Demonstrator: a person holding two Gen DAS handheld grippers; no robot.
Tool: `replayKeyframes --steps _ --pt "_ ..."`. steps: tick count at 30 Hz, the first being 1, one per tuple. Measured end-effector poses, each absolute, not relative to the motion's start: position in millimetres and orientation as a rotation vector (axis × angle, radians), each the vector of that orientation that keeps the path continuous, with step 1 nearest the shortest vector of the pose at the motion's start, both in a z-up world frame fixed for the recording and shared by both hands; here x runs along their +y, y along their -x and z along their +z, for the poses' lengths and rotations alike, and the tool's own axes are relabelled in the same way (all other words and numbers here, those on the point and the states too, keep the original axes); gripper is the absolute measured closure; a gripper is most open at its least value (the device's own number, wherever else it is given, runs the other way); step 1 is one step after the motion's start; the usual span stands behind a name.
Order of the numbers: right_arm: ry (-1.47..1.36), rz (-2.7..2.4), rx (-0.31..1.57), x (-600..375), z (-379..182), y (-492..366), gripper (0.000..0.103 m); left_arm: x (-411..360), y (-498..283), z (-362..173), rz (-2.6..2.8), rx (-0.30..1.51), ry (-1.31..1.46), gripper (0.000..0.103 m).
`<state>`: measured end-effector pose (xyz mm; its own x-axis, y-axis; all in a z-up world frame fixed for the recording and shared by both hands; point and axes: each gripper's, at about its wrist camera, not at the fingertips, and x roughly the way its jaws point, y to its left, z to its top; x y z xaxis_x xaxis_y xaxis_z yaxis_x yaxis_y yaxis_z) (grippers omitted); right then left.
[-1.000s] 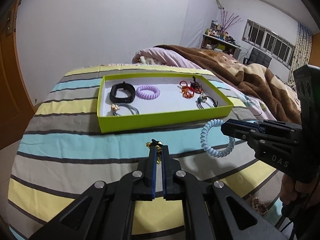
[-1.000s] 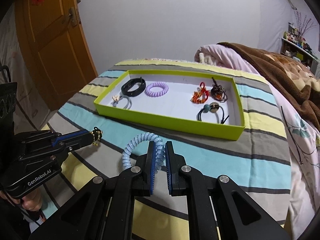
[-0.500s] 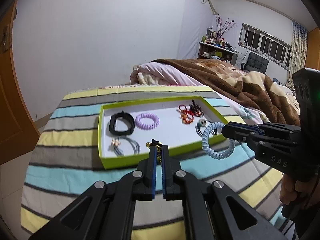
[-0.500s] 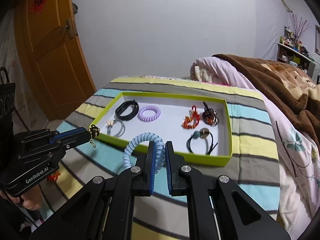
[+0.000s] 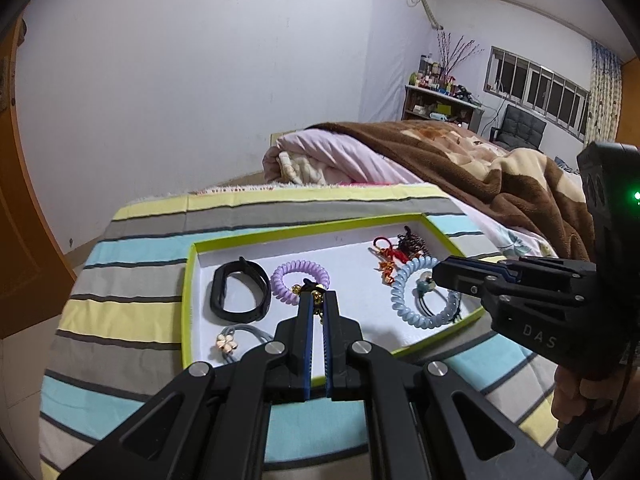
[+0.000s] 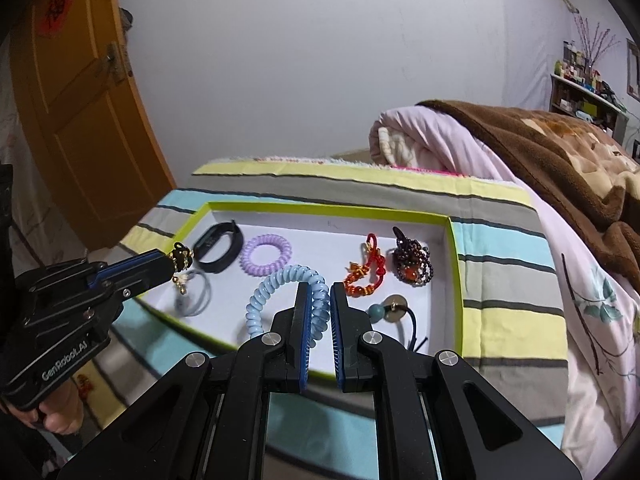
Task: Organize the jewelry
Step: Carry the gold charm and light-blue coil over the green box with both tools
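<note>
Left wrist view: a striped bedspread (image 5: 132,312) carries one green tray (image 5: 188,280) near a brown blanket (image 5: 460,168); the left gripper (image 5: 319,300) pinches a gold-beaded bracelet (image 5: 310,290) above it. Right wrist view: by an orange door (image 6: 80,128), the right gripper (image 6: 319,292) clamps one blue coil hair tie (image 6: 280,284) over the tray, which holds six pieces.

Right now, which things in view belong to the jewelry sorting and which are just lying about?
Belongs to the job:
- green tray
- blue coil band in right gripper
- gold bead charm in left gripper
- black band, purple coil band, red bracelet in the tray

Just lying about:
- brown blanket
- shelf
- chair
</note>
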<state>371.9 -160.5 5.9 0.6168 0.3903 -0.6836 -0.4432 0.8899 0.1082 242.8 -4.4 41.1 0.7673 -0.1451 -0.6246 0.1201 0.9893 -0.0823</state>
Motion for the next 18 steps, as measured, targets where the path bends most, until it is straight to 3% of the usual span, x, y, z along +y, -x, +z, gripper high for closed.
replayKeyframes --steps 18 --pt "0.077 0.457 0.893 -158 -37 -411 0.093 -5 -273 -3 -0.133 0.799 0.043 0.098"
